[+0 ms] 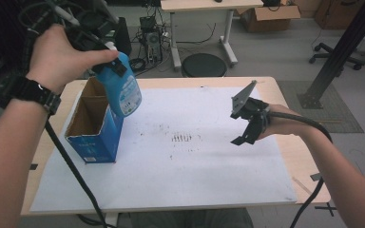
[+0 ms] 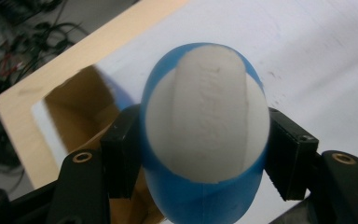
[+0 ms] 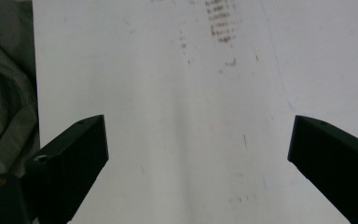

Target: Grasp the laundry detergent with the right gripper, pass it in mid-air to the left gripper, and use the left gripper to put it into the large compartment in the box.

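The left hand-held gripper (image 1: 116, 59) clenches a blue bottle (image 1: 123, 90) by its neck, tilted above the open blue carton (image 1: 95, 126) at the bench's left. The right hand-held gripper (image 1: 247, 130) hangs released, empty. Best to straighten the bottle over the opening before lowering
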Demonstrator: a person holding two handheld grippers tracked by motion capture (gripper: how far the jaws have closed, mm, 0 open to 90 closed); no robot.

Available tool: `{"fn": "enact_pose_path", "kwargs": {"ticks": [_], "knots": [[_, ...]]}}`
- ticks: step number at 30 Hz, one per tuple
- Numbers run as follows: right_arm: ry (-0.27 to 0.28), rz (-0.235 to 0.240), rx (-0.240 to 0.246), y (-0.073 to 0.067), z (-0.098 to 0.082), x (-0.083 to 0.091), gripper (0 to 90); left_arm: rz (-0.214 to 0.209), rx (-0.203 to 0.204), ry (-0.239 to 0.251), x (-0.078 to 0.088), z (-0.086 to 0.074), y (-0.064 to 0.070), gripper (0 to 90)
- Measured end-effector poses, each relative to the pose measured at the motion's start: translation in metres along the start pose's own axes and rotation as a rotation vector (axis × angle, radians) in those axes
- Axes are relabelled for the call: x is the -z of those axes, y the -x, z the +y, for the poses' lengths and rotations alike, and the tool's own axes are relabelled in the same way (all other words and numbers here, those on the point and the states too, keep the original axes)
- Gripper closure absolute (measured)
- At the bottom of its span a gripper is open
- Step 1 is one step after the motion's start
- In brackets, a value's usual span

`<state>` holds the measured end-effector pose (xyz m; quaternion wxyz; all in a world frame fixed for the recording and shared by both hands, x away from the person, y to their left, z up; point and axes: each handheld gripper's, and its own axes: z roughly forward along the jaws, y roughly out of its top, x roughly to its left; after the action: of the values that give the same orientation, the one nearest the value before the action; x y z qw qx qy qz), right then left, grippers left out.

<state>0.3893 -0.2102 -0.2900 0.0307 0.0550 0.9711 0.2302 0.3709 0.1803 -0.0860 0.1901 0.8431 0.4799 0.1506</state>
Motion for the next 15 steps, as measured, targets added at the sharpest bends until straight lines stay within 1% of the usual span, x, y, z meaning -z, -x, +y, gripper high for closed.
{"fn": "enact_pose_path", "kwargs": {"ticks": [3, 5, 7, 8, 10, 11, 13, 15], "knots": [[-0.027, -0.014, -0.026, 0.003, -0.015, 0.011, 5.4, 0.046, 0.113, 0.003, 0.006, -0.003, -0.017, 38.1], [-0.046, -0.019, -0.041, 0.005, -0.023, 0.017, 5.8, 0.083, 0.178, -0.01, 0.008, -0.006, -0.028, 38.1], [-0.067, -0.032, -0.051, 0.006, -0.03, 0.023, 5.9, 0.111, 0.223, -0.021, 0.008, -0.009, -0.036, 38.1], [-0.079, -0.032, -0.056, 0.006, -0.033, 0.026, 6.0, 0.124, 0.254, -0.021, 0.008, -0.01, -0.04, 38.1], [-0.096, -0.033, -0.055, 0.007, -0.039, 0.03, 5.9, 0.141, 0.294, -0.031, 0.008, -0.013, -0.048, 38.1], [-0.105, -0.028, -0.054, 0.006, -0.04, 0.031, 5.8, 0.151, 0.327, -0.027, 0.007, -0.015, -0.053, 38.1], [-0.122, -0.026, -0.052, 0.006, -0.044, 0.035, 5.8, 0.158, 0.361, -0.028, 0.005, -0.019, -0.06, 38.1], [-0.137, -0.038, -0.055, 0.006, -0.047, 0.039, 6.0, 0.16, 0.383, -0.031, 0.002, -0.023, -0.066, 38.1]]}}
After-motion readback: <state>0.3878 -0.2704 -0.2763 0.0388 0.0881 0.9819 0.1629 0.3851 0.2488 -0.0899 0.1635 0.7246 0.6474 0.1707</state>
